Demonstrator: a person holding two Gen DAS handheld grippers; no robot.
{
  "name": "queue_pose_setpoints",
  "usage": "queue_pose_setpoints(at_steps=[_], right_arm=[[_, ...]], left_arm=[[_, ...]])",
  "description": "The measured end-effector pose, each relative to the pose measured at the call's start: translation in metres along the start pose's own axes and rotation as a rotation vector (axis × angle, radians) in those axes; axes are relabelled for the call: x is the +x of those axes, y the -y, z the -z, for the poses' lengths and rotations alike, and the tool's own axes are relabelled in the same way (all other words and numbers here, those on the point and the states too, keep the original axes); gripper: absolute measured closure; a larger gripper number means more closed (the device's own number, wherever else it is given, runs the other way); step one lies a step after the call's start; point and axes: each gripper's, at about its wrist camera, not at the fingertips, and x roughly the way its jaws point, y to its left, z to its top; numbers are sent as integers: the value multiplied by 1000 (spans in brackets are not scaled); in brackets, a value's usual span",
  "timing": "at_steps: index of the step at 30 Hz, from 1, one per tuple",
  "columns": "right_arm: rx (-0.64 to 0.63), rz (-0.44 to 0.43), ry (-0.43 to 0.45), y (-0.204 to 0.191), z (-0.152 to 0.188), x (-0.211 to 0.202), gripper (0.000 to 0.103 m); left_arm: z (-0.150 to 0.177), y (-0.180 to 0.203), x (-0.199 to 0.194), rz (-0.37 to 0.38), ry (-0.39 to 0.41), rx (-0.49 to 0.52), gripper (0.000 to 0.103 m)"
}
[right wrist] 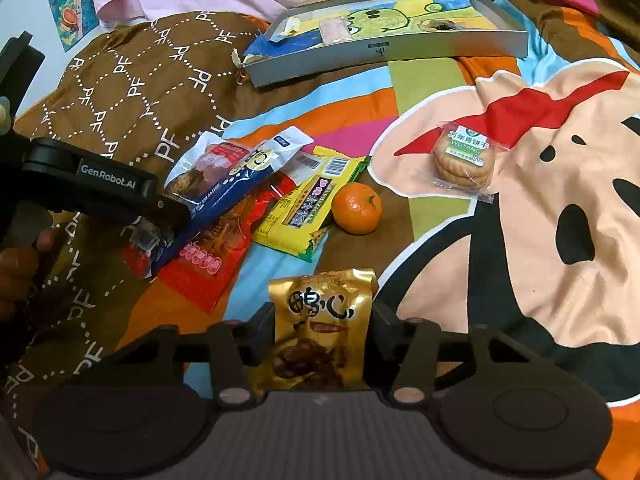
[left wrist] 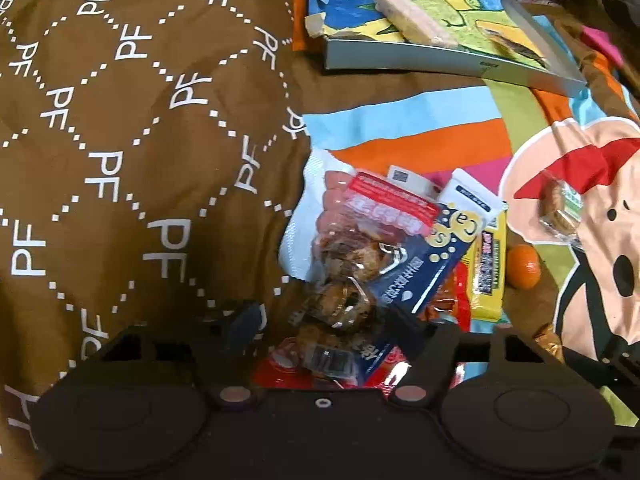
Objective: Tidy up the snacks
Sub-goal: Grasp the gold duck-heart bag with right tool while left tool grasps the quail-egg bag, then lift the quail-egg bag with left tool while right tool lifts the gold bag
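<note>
My right gripper (right wrist: 322, 316) is shut on a gold snack packet (right wrist: 320, 320), its fingers pressing both side edges. My left gripper (left wrist: 326, 320) stands open around the near end of a clear pack of brown snacks with a red label (left wrist: 352, 248); brown cloth shows between its left finger (left wrist: 246, 320) and the pack. A blue packet (left wrist: 432, 256) overlaps that pack, on a heap with a red packet (right wrist: 216, 256) and a yellow packet (right wrist: 308, 208). A grey box lid (right wrist: 380, 54) at the back holds a pale bar (left wrist: 412, 20) and a dark snack (left wrist: 512, 46).
A tangerine (right wrist: 356, 208) lies just right of the heap. A pack of round biscuits (right wrist: 464, 160) lies alone on the cartoon-print bedspread (right wrist: 560, 184). A brown lettered cloth (left wrist: 120, 160) covers the left side. A hand (right wrist: 20, 264) holds the left gripper's handle.
</note>
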Motion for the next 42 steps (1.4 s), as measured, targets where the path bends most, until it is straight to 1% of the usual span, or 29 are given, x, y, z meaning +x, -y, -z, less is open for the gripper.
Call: queue_pose_setpoints(at_steps=[1, 3, 7, 12, 17, 20, 22, 24, 26, 30, 32, 33, 34, 38, 40, 42], right_arm=[[-4, -2, -2, -1, 0, 0, 48], [-14, -6, -1, -2, 1, -1, 47], [-31, -10, 6, -5, 2, -2, 47], [-52, -7, 13, -6, 3, -3, 47], [-59, -6, 14, -5, 3, -4, 47], [-62, -7, 12, -6, 3, -4, 45], [-60, -10, 10, -6, 3, -4, 40], [-50, -15, -1, -5, 4, -4, 33], [-34, -26, -12, -5, 5, -3, 28], [-26, -35, -21, -4, 6, -3, 28], [-17, -37, -26, -4, 7, -3, 31], [-16, -35, -28, -4, 7, -2, 38], [-19, -31, -29, -5, 7, -3, 41], [-50, -19, -28, -8, 8, -3, 44], [-72, -12, -23, -11, 8, -3, 45], [-92, 3, -14, -13, 8, -4, 55]], left_arm=[[0, 2, -1, 14, 2, 1, 50], [1, 5, -3, 28, 1, -5, 53], [7, 16, -8, 28, 9, 43, 56], [17, 34, -13, 74, -13, 86, 63], [26, 47, -16, 86, -11, 120, 62], [25, 43, -14, 88, -17, 80, 60], [23, 38, -12, 99, -21, 39, 59], [22, 35, -9, 108, -24, 2, 58], [20, 33, -7, 121, -26, -27, 58], [20, 34, -6, 127, -21, -57, 59], [22, 36, -8, 128, -19, -51, 59], [23, 38, -9, 130, -20, -44, 59], [24, 40, -9, 134, -21, -38, 59], [32, 53, -13, 163, -39, -4, 62], [36, 59, -14, 164, -43, 19, 62], [38, 63, -15, 164, -44, 42, 62]])
